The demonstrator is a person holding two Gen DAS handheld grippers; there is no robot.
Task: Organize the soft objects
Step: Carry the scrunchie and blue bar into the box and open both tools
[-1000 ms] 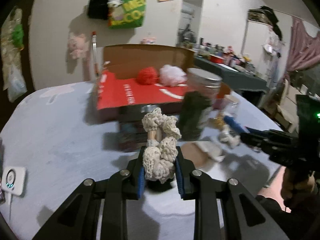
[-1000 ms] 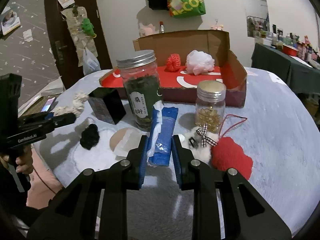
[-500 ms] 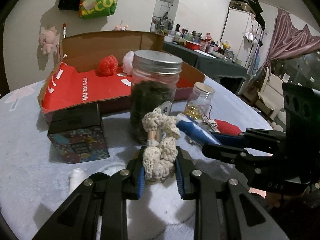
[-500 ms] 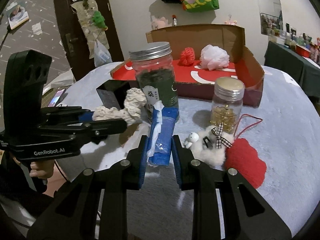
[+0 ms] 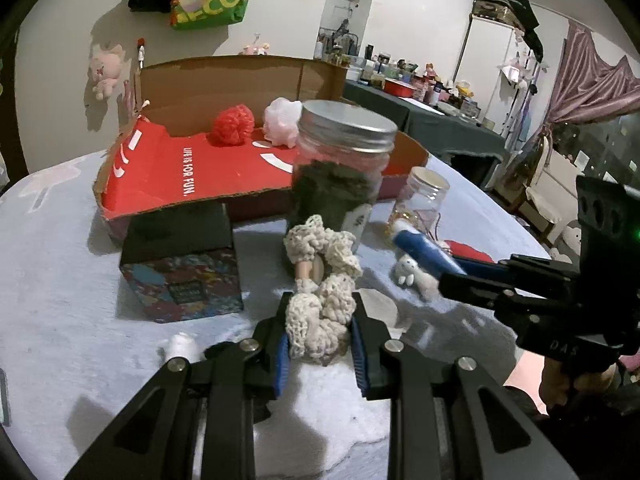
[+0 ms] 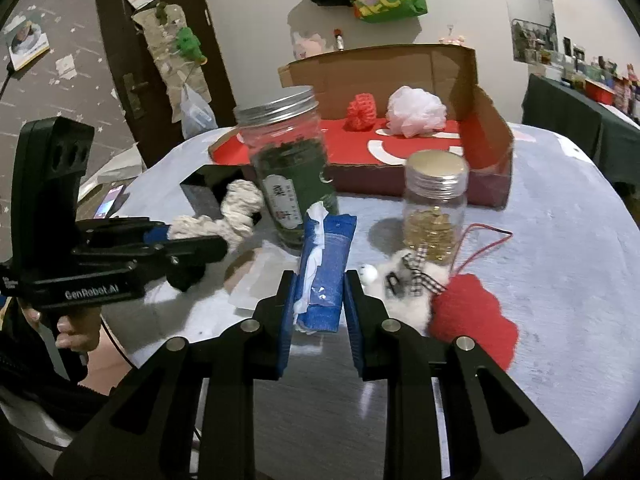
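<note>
Above the table (image 5: pixel 60 320), left tool (image 5: pixel 318 344) clamps one scrunchie (image 5: pixel 320 312), right tool (image 6: pixel 319 308) one tissue pack (image 6: pixel 326 264).

Both grippers are built of matte black angular arms w/ triangular cut-outs and silver round screws; blue ribbed pads are fitted inside the jaws. The left gripper (image 6: pixel 198 236) is marked "GenRobot.AI" in white on its side; the right gripper (image 5: pixel 448 268) is marked "DAS", w/ a green LED. Bare-skinned hands and dark sleeves are seen at the handles.

Blanketed table (image 6: pixel 568 248) bears cardboard box (image 6: pixel 486 152), two jars (image 6: pixel 290 176).
</note>
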